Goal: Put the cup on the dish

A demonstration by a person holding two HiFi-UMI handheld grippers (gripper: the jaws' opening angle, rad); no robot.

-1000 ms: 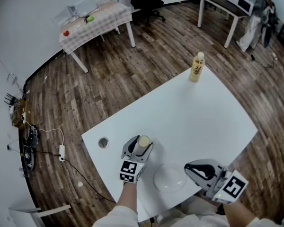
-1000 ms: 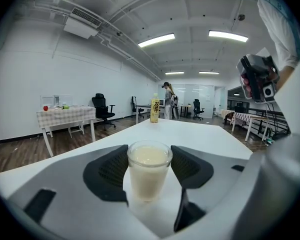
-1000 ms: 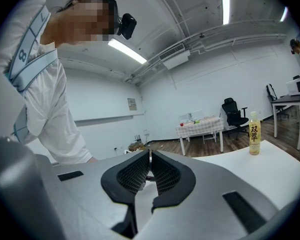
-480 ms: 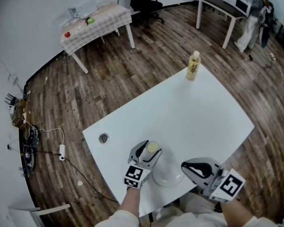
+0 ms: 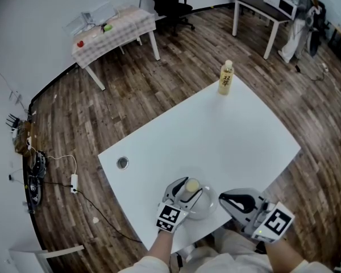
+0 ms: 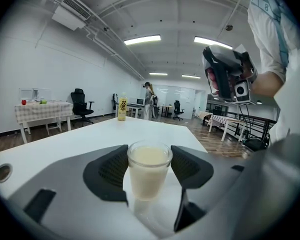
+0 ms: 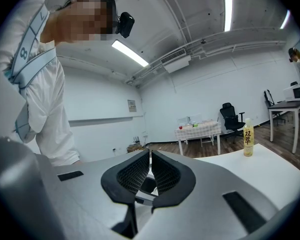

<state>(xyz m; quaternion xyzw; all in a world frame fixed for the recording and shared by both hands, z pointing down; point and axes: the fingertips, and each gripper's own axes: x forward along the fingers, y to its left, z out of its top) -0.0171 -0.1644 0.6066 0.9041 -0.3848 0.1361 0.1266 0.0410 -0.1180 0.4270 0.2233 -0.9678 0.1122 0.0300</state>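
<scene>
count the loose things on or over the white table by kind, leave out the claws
cup: 1
dish: 1
bottle: 1
total: 3

Clear cup point(image 6: 149, 168), full of creamy liquid, upright over clear round dish point(image 5: 210, 202).

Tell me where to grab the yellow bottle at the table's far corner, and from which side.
Probably grip the bottle around its straight labelled body, below the cap, jaws level, coming in from the near side across the table: it stands upright close to the far corner.
</scene>
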